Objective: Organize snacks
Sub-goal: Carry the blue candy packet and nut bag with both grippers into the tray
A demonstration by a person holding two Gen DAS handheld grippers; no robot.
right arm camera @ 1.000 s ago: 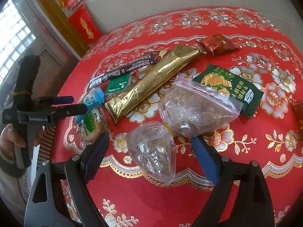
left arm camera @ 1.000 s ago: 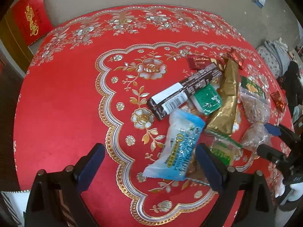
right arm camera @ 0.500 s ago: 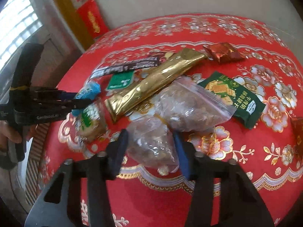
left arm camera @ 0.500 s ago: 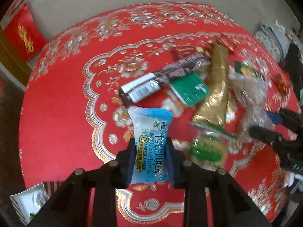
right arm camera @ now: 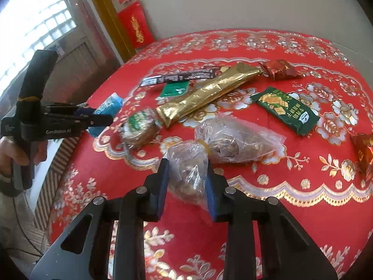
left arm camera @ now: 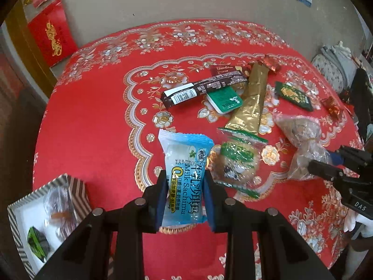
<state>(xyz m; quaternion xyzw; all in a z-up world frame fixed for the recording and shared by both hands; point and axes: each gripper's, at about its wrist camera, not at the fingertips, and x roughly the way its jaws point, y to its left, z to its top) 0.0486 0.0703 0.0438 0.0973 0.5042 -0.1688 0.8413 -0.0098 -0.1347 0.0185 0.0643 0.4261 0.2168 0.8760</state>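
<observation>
My left gripper (left arm camera: pixel 185 198) is shut on a blue Milk Sachima packet (left arm camera: pixel 185 172) and holds it above the red table (left arm camera: pixel 88 121); it also shows in the right wrist view (right arm camera: pixel 100 119). My right gripper (right arm camera: pixel 186 186) is shut on the near end of a clear plastic bag of brown snacks (right arm camera: pixel 191 170), which is tied in the middle and trails onto the table (right arm camera: pixel 233 140). A clear green-printed pastry packet (left arm camera: pixel 235 163) lies beside the blue packet.
A striped box (left arm camera: pixel 46 212) with a few snacks in it sits at the table's left edge. A gold pouch (right arm camera: pixel 205 95), a dark bar (left arm camera: pixel 202 88), a green sachet (left arm camera: pixel 223 99), a green cracker pack (right arm camera: pixel 286 112) and red sweets (right arm camera: pixel 279 71) lie mid-table.
Both grippers closed from open: the left on the blue packet, the right on the clear bag. The left has since lifted the packet and drawn back, bringing the striped box into view.
</observation>
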